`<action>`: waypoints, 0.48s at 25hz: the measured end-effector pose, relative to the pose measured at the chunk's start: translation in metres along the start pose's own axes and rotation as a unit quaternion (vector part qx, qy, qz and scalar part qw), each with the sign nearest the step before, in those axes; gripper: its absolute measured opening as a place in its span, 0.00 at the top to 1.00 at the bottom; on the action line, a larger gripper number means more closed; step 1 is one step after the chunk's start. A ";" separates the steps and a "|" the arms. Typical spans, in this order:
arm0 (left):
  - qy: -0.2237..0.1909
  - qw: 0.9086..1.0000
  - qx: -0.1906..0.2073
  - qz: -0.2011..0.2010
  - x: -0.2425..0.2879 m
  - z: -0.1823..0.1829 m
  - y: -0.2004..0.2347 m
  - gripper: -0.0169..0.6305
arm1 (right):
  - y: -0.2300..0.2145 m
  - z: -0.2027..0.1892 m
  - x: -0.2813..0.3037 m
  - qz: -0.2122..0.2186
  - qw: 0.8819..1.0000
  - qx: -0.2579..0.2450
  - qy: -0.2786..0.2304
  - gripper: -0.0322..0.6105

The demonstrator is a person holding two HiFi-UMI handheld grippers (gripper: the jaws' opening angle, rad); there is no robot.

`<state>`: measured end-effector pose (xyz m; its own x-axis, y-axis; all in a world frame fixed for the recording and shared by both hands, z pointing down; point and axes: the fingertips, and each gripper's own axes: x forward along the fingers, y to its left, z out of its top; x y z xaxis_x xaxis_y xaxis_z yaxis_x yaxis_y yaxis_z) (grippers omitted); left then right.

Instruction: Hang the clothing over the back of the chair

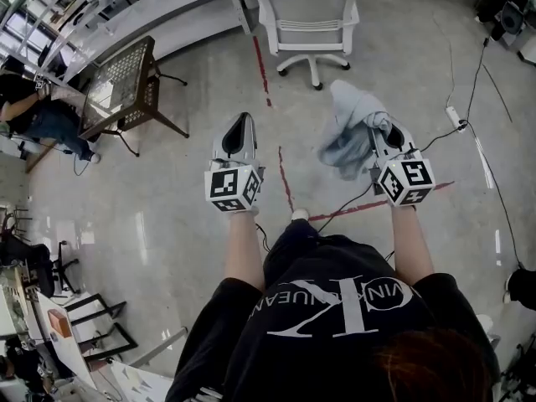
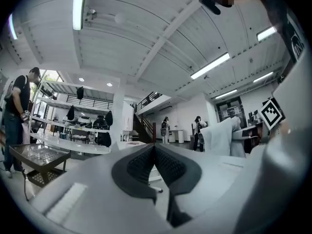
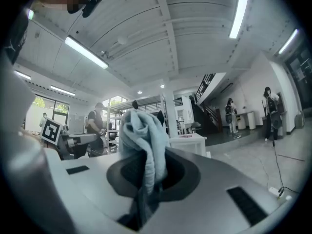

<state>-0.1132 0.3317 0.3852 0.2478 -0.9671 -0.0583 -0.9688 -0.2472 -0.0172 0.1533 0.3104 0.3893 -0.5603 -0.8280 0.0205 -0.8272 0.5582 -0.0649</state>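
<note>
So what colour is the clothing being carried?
The clothing is pale blue-grey; the right gripper view shows it best.

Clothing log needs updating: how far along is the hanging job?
Done: pickup, the right gripper shut on the pale blue clothing. In hand: holding it up, left gripper shut and empty. Left: reaching the white chair ahead, draping it over its bare back.

The clothing is showing pale blue-grey. The chair is showing white. The left gripper and right gripper are showing light grey shells with black pads; their cubes are carrying black-and-white square markers. Red tape is striping the glossy pale grey floor. The person is wearing a black shirt with white lettering.
</note>
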 end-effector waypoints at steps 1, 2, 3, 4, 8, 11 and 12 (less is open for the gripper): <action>0.000 1.000 -0.002 0.001 -0.001 -0.001 0.000 0.96 | 0.000 0.000 -0.001 0.000 1.000 0.000 0.000 0.89; 0.000 1.000 -0.004 0.001 -0.001 -0.002 -0.001 0.96 | 0.000 -0.001 -0.003 -0.001 1.000 0.001 0.000 0.89; 0.000 1.000 -0.005 0.001 -0.001 -0.003 -0.003 0.96 | -0.001 -0.002 -0.005 -0.001 1.000 0.000 0.001 0.89; 0.002 1.000 -0.006 0.000 -0.001 -0.005 -0.004 0.96 | -0.002 -0.003 -0.006 -0.002 1.000 0.000 0.002 0.89; 0.008 1.000 -0.013 -0.005 0.015 -0.013 -0.002 0.96 | -0.011 -0.007 0.002 -0.008 1.000 0.001 0.007 0.89; 0.011 1.000 -0.017 -0.009 0.035 -0.020 0.002 0.96 | -0.023 -0.010 0.014 -0.015 1.000 0.001 0.010 0.89; 0.013 1.000 -0.018 -0.010 0.042 -0.022 0.003 0.96 | -0.029 -0.010 0.017 -0.019 1.000 0.002 0.009 0.89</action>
<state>-0.1054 0.2891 0.4046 0.2681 -0.9628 -0.0332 -0.9630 -0.2688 0.0174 0.1669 0.2808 0.4016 -0.5297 -0.8472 0.0406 -0.8474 0.5266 -0.0684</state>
